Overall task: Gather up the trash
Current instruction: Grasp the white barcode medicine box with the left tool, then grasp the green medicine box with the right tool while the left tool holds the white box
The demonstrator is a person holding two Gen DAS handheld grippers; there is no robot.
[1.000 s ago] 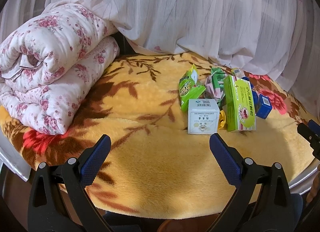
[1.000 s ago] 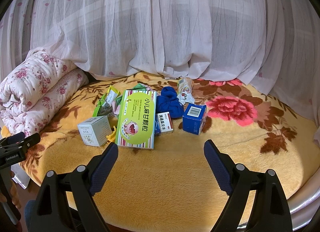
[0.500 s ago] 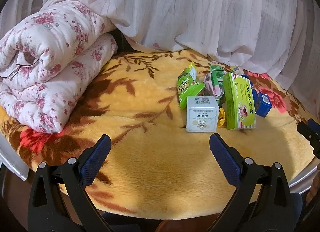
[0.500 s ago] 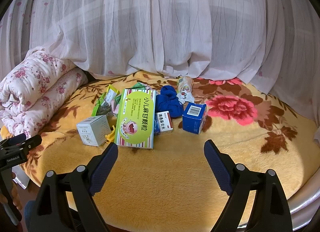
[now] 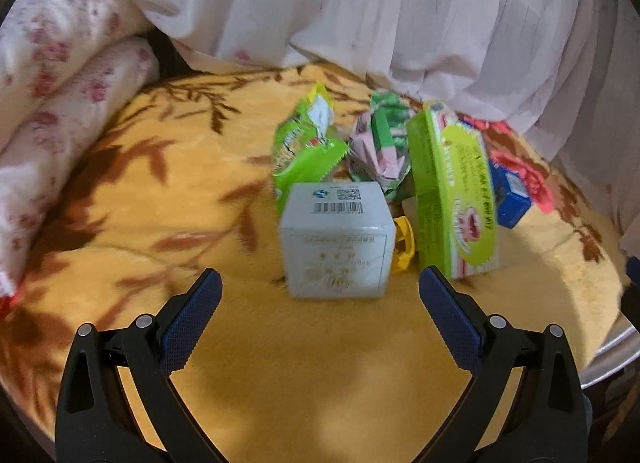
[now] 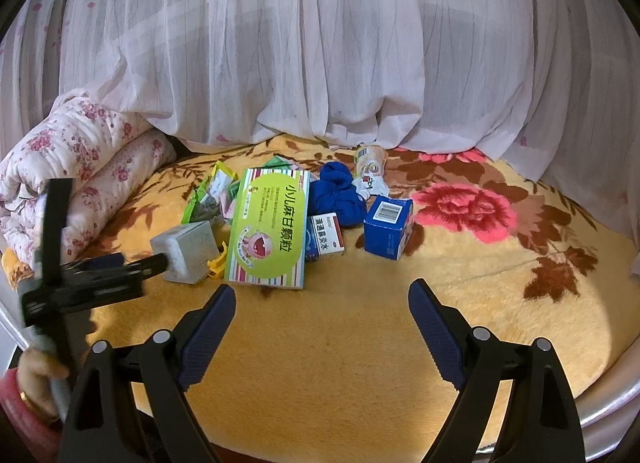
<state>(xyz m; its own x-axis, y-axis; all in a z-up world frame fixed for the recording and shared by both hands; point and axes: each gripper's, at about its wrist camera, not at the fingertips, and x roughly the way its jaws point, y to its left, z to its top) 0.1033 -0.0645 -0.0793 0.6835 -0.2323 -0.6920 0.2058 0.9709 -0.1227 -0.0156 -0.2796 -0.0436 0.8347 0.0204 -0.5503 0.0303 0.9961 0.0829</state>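
— Where did the white box (image 5: 335, 241) sit relative to the left gripper (image 5: 318, 289)?

— Straight ahead at twelve o'clock, just beyond the two blue pads and centred between them. The jaws stood wide and held nothing; neither pad touched the box. From the right wrist view the left gripper (image 6: 132, 265) came in from nine o'clock with one finger tip reaching the box's near-left face, though motion blur makes it hard to say whether they actually met.

— And the rest of the trash?

— Bunched behind the white box on the yellow floral blanket (image 5: 320, 363). A green snack wrapper (image 5: 304, 151) lay at eleven o'clock of the box, a crumpled pink-and-green wrapper (image 5: 380, 147) at one o'clock, a tall green carton (image 5: 456, 191) at two o'clock, and a small yellow piece (image 5: 402, 243) wedged between box and carton. A blue box (image 6: 388, 227) lay further off to the right.

— The right gripper (image 6: 322, 307)?

— Spread open and empty over bare blanket, the green carton (image 6: 272, 223) at eleven o'clock of it, well short of contact. A blue cloth (image 6: 340, 199) and a small cup (image 6: 370, 167) lay past the carton, near the white curtain (image 6: 320, 43). A rolled floral quilt (image 6: 76, 171) lay at ten o'clock.
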